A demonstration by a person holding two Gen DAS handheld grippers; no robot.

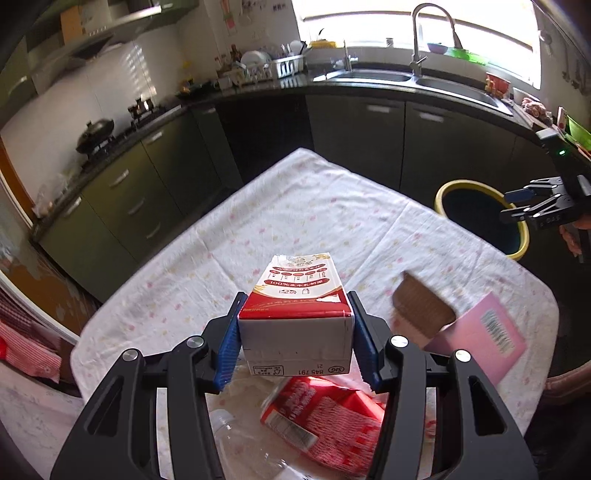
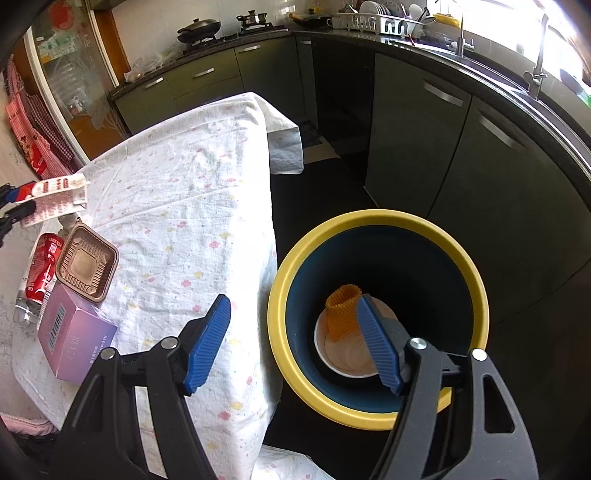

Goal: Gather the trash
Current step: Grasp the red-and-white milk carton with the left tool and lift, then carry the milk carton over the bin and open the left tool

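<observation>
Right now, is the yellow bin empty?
No. Inside the yellow bin, a white paper bowl and an orange mesh sleeve lie at the bottom.

A dark counter [image 1: 369, 86] runs along the far walls over green cabinets [image 1: 122, 192]. On it a steel double sink [image 1: 399, 79] sits under a tall curved faucet [image 1: 419, 40], by a bright window [image 1: 406, 18]. A white dish rack [image 1: 273, 64] holds plates near the corner. At the left, a black wok [image 1: 94, 134] rests on the stove, with a range hood [image 1: 92, 40] above it
</observation>
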